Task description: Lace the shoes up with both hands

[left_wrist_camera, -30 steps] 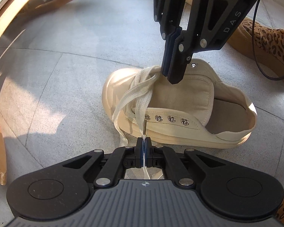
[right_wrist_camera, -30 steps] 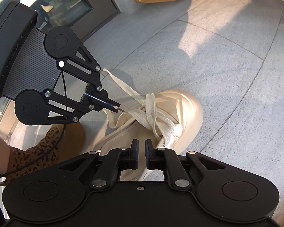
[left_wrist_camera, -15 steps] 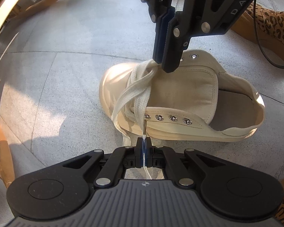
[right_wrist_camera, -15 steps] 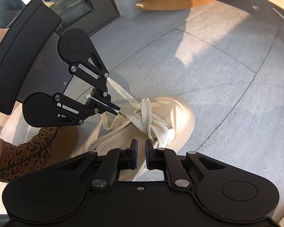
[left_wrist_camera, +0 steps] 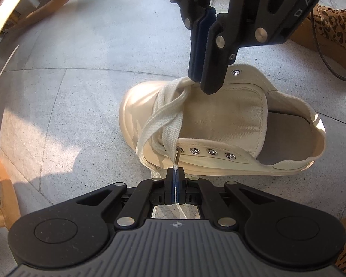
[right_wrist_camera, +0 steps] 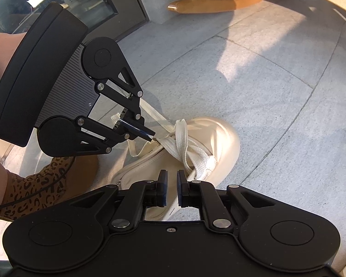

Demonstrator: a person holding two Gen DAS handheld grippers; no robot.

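A cream canvas shoe (left_wrist_camera: 230,115) lies on its side on the floor, toe to the left. Its flat white lace (left_wrist_camera: 170,124) crosses near the toe. My left gripper (left_wrist_camera: 175,173) is shut on the lace end, and the stiff tip points at the first of several metal eyelets (left_wrist_camera: 203,151) on the near side. In the right wrist view the left gripper (right_wrist_camera: 151,136) holds that tip beside the shoe (right_wrist_camera: 219,138). My right gripper (right_wrist_camera: 171,184) hovers over the tongue with a narrow gap and nothing pinched. Its tips (left_wrist_camera: 206,85) sit by the far lace crossing.
A leopard-print shoe (left_wrist_camera: 334,27) with a black cable (left_wrist_camera: 329,64) over it lies behind the cream shoe. Curved wooden chair legs (left_wrist_camera: 2,184) stand at the left and at the far side (right_wrist_camera: 219,2). A glass door (right_wrist_camera: 57,0) is beyond. The floor is grey stone tile.
The left gripper's body has swung slightly while its tip stays at the eyelet with the lace end. The right gripper has edged a little toward the toe over the tongue.
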